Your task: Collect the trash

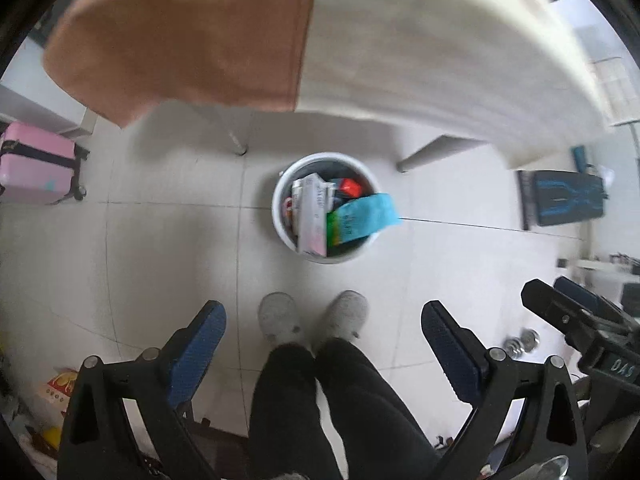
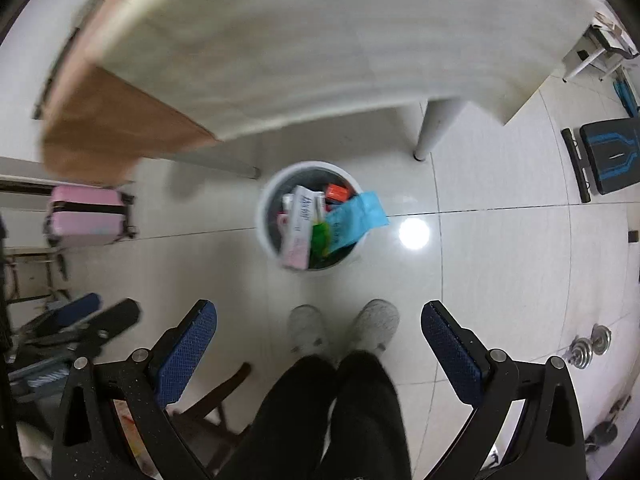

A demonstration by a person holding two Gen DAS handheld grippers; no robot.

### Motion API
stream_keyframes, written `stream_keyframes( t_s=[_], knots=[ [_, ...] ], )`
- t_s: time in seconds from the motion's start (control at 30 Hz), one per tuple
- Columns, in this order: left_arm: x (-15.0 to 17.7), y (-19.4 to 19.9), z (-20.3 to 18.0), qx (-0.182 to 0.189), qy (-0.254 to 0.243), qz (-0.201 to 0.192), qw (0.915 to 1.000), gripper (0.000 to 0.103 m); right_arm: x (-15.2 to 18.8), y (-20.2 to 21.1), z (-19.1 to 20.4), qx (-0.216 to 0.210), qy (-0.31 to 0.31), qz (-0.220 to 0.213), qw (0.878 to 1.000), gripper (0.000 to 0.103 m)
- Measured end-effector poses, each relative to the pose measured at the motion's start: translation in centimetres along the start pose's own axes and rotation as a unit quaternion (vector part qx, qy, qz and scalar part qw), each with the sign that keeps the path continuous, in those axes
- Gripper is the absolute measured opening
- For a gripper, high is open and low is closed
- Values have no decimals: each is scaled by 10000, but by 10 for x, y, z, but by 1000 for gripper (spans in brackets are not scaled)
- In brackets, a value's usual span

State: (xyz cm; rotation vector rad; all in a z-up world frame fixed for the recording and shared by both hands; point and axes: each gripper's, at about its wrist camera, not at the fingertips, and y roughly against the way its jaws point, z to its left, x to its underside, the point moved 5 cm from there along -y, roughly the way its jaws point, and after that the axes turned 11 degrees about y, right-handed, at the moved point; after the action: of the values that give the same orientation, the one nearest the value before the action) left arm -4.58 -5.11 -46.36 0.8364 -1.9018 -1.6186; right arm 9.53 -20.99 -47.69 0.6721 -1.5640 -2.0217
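A white round trash bin (image 1: 280, 216) stands on the tiled floor below the table edge; it also shows in the right wrist view (image 2: 266, 236). It holds several packages: a white-pink box (image 1: 312, 216), a blue-green packet (image 1: 364, 216) sticking over the rim, and a red item (image 1: 349, 186). My left gripper (image 1: 324, 320) is open and empty, held high above the floor, pointing down. My right gripper (image 2: 320, 320) is open and empty too, at the same height. The right gripper also shows at the right edge of the left wrist view (image 1: 560, 300).
The person's grey slippers (image 1: 312, 316) and black trousers stand just before the bin. A white table (image 1: 420, 40) with a brown cloth (image 1: 180, 40) overhangs. A pink suitcase (image 1: 36, 164) is at left, a black-blue bench (image 1: 564, 200) and dumbbells (image 2: 588, 346) at right.
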Motion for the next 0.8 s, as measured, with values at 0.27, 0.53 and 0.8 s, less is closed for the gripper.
stream_keyframes(
  t_s=[0.27, 0.53, 0.8],
  knots=[
    [17, 128, -25, 719, -298, -388, 9962, 100, 28, 150, 37, -342, 157, -359, 9986, 103],
    [34, 196, -36, 1222, -482, -719, 9887, 100, 51, 252, 62, -592, 173, -739, 9954, 103],
    [53, 240, -37, 1530, -460, -932, 9828, 103, 67, 305, 83, -721, 333, -979, 9920, 103]
  ],
)
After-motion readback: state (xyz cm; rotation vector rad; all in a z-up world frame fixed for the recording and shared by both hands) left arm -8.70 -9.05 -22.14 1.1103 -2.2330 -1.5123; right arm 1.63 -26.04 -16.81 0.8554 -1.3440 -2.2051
